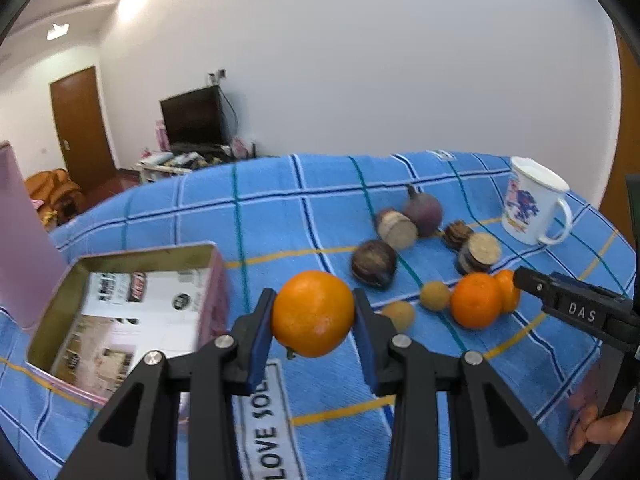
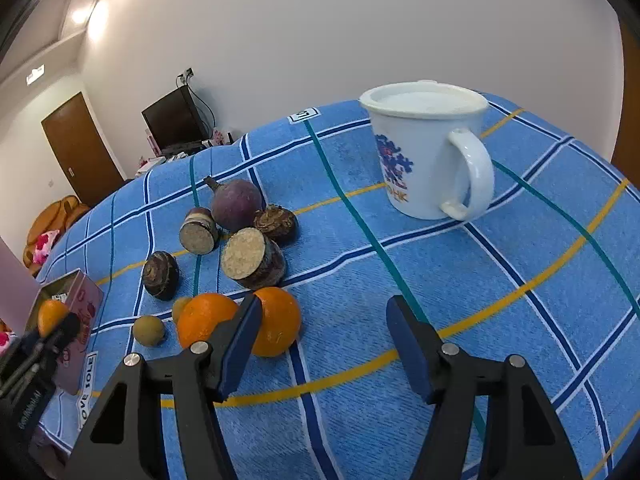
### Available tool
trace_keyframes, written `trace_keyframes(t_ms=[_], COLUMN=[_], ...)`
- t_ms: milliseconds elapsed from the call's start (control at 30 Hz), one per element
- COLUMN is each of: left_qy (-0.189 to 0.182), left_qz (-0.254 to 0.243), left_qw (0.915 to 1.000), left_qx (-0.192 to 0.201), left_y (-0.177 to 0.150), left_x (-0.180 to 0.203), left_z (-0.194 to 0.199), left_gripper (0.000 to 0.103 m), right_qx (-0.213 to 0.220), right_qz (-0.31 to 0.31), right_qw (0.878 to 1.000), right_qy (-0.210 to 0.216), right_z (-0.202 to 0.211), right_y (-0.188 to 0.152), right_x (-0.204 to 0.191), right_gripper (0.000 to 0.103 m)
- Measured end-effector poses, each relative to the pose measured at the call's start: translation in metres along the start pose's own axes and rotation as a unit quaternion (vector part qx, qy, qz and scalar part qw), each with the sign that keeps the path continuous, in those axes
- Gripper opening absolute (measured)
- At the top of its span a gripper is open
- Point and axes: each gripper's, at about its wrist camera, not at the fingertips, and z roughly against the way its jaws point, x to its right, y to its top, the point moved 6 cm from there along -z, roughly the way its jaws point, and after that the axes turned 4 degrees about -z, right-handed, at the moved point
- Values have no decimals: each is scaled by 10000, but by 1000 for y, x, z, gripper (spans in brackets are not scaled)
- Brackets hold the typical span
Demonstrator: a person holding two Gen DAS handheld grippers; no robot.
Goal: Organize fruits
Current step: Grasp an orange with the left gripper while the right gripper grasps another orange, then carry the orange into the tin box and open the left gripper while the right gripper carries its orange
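My left gripper [image 1: 313,300] is shut on an orange [image 1: 313,314], held just above the blue checked cloth, to the right of an open pink tin box [image 1: 148,254]. The right wrist view shows that same held orange [image 2: 51,315] over the tin [image 2: 86,300]. Two more oranges [image 2: 206,320] [image 2: 280,322] lie side by side on the cloth, with two small tan fruits [image 2: 149,330] [image 2: 180,308] to their left. My right gripper [image 2: 323,304] is open and holds nothing. Its left finger [image 2: 240,340] stands in front of the right orange.
Behind the oranges lie a purple round root [image 2: 236,202], two cut brown pieces [image 2: 250,260] [image 2: 199,232] and two dark brown bulbs [image 2: 161,274] [image 2: 277,222]. A white lidded mug [image 2: 424,160] stands at the back right. A pink lid [image 1: 20,240] leans left of the tin.
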Motion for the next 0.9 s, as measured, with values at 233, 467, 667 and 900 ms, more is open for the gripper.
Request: trace_keyframes(t_ms=[233, 467, 667, 900], left_qy=[143, 267, 322, 271], left_qz=[69, 149, 113, 127], left_qw=[9999, 9995, 9993, 9994], left_qx=[67, 85, 124, 177], left_y=[5, 8, 8, 9], left_x=[-16, -24, -26, -30], left_z=[3, 2, 4, 9], left_gripper=[39, 39, 39, 39], right_qx=[-313, -596, -560, -42], right_qz=[224, 278, 447, 70], right_qw=[9991, 9978, 9974, 9999], right_qy=[185, 18, -15, 106], right_z=[-14, -32, -26, 4], right_y=[-7, -12, -18, -18], right_x=[-29, -40, -45, -32], right_gripper=[66, 66, 38, 38])
